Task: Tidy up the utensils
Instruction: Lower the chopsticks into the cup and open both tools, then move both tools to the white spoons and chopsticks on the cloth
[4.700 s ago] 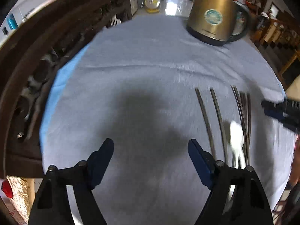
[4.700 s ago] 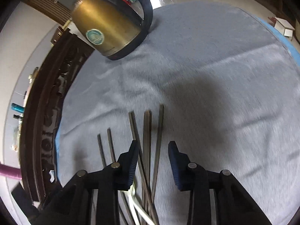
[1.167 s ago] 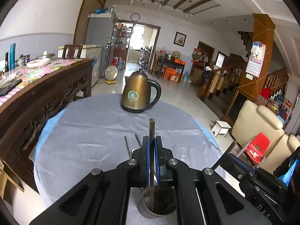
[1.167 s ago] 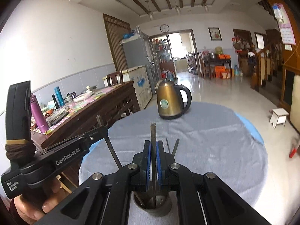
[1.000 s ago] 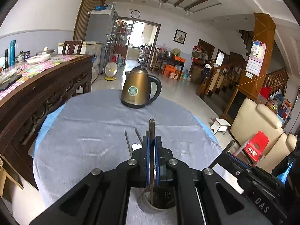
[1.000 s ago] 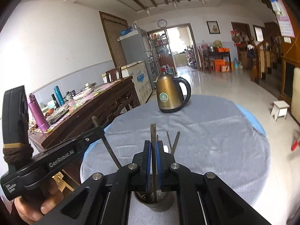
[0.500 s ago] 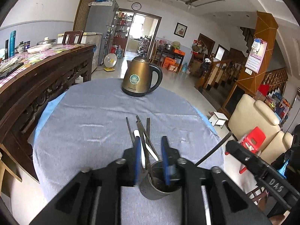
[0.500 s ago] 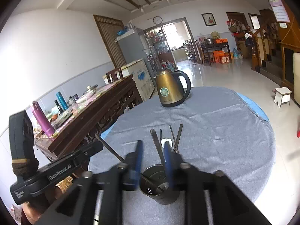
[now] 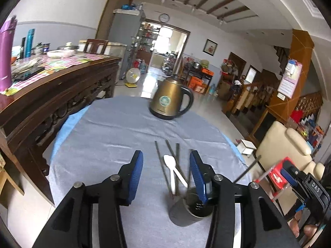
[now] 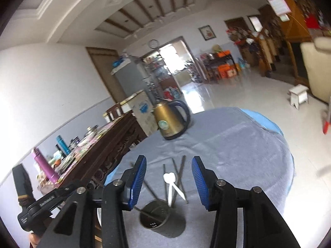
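A dark metal utensil cup (image 9: 190,210) (image 10: 161,219) stands on the grey-clothed round table (image 9: 115,136), just below and in front of both grippers. One chopstick (image 9: 247,168) leans out of it to the right, and another chopstick (image 10: 144,183) leans left. Beyond the cup lie a white spoon (image 9: 169,162) (image 10: 169,178) and several dark chopsticks (image 9: 159,155) (image 10: 180,169) on the cloth. My left gripper (image 9: 166,175) and right gripper (image 10: 168,183) hover side by side, their jaws opening with nothing between the blue pads.
A brass-coloured kettle (image 9: 169,103) (image 10: 171,122) stands at the table's far side. A carved dark wooden sideboard (image 9: 51,95) crowded with bottles runs along the left. A cream armchair (image 9: 285,144) and a red stool are off the table's right edge.
Each gripper was shut on an upright chopstick over the cup. Both have let go and opened, the chopsticks now lean in the cup, and both grippers have drawn back.
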`<act>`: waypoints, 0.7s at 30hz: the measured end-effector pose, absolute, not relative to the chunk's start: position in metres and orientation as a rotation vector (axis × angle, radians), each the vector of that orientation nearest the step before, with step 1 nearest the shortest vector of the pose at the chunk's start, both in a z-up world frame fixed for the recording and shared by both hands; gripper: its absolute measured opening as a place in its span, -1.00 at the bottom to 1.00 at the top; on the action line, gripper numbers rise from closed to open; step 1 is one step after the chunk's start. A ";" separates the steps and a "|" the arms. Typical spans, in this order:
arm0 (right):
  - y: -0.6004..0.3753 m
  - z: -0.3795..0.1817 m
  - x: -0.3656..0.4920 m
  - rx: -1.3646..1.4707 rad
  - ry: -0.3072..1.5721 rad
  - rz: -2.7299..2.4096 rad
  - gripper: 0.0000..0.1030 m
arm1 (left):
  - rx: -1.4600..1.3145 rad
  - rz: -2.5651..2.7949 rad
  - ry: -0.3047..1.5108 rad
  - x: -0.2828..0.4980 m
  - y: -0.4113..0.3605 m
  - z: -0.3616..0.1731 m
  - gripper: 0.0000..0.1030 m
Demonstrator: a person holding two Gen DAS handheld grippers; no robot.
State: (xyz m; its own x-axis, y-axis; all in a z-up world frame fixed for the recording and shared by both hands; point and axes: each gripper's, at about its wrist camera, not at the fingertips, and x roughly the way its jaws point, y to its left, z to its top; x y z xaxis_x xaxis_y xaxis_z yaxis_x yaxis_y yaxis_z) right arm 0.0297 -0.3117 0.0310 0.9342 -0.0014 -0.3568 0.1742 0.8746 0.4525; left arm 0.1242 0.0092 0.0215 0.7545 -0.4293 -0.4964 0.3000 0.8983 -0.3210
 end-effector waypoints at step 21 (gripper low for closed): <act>-0.352 -0.066 0.084 0.657 0.608 -0.114 -0.05 | -0.286 -0.232 0.883 0.211 0.043 -0.084 -0.07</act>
